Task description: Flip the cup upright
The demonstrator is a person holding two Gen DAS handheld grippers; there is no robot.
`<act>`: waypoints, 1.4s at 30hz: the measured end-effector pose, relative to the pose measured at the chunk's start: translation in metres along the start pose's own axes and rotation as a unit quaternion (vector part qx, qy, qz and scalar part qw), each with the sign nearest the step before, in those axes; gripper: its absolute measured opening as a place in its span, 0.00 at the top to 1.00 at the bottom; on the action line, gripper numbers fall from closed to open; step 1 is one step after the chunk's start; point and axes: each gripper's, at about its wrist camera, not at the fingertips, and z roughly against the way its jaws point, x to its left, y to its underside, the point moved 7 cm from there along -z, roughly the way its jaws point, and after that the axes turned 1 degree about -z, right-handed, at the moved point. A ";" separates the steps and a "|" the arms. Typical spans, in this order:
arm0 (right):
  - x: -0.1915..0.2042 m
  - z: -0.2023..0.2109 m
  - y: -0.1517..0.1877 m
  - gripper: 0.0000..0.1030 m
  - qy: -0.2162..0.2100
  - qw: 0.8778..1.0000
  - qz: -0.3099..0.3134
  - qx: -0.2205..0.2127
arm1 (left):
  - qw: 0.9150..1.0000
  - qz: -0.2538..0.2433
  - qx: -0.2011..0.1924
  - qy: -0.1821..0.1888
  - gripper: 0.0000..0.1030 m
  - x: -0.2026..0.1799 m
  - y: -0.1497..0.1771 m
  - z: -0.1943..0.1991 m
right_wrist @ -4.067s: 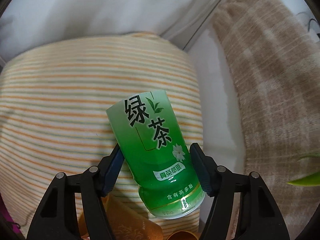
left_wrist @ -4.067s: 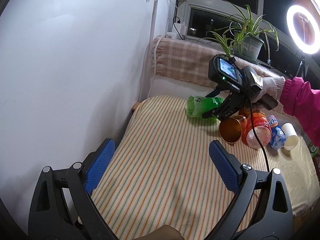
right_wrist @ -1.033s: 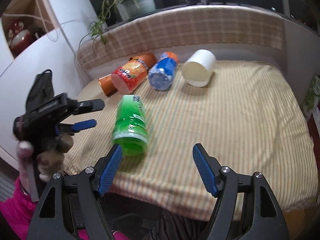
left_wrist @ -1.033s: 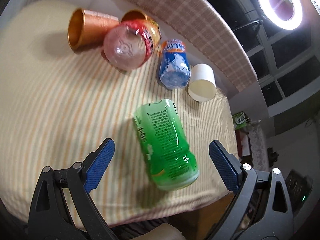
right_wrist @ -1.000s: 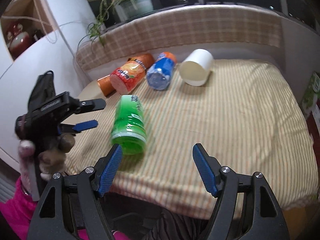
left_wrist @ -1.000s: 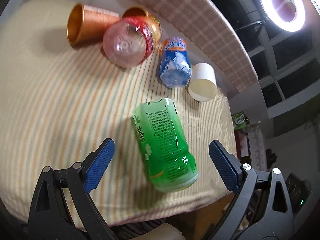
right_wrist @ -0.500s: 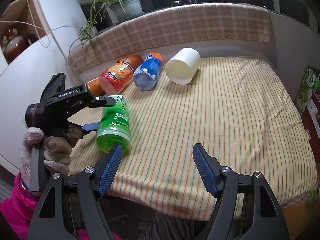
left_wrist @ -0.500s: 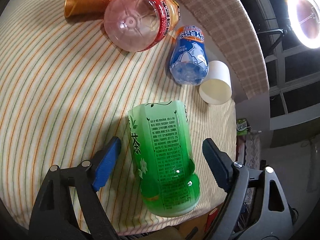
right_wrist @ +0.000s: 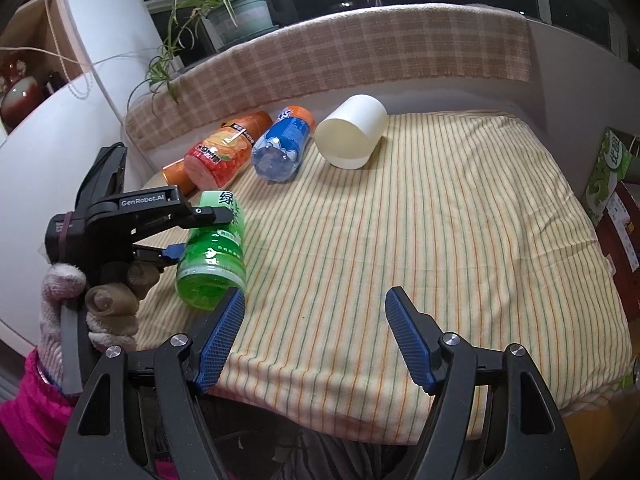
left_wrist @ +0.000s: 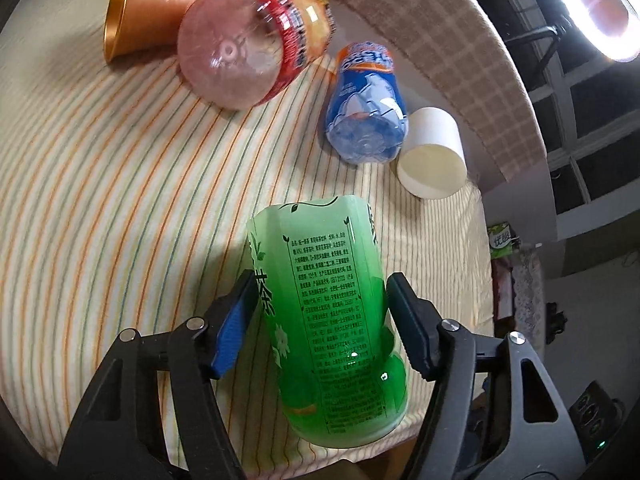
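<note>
A green tea-label cup lies on its side near the front edge of the striped tablecloth. My left gripper has its blue pads against both sides of it, closed on its body. The right wrist view shows the same cup held between the left gripper's fingers. My right gripper is open and empty, above the tablecloth's front edge to the right of the cup.
A gold cup, a red-orange cup, a blue cup and a white paper cup lie on their sides at the back. A plaid-covered ledge with a potted plant runs behind. A white wall stands left.
My left gripper has moved forward over the green cup and closed from wide open onto its sides. The right gripper has stayed open and drawn back slightly.
</note>
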 end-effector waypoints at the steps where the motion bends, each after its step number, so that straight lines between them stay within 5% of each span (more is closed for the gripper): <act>1: -0.001 0.000 0.000 0.30 0.001 1.000 -0.001 0.000 | 1.000 -0.010 -0.005 -0.004 0.35 -0.003 0.000 0.002; 17: 0.000 0.002 -0.003 0.30 0.017 1.000 -0.006 -0.014 | 0.987 -0.128 -0.078 -0.049 0.35 -0.032 0.005 0.036; 24: 0.001 0.002 -0.003 0.30 0.020 1.000 -0.012 -0.016 | 0.973 -0.175 -0.129 -0.080 0.36 -0.035 -0.009 0.048; 28: 0.001 0.001 -0.002 0.30 0.020 1.000 -0.017 -0.017 | 0.957 -0.210 -0.170 -0.105 0.36 -0.040 -0.021 0.045; 37: -0.002 0.001 -0.001 0.30 0.024 0.999 -0.023 -0.016 | 0.933 -0.290 -0.172 -0.123 0.36 -0.055 -0.003 0.030; 42: -0.001 0.002 -0.002 0.30 0.023 0.999 -0.025 -0.018 | 0.938 -0.294 -0.147 -0.108 0.36 -0.056 0.006 0.023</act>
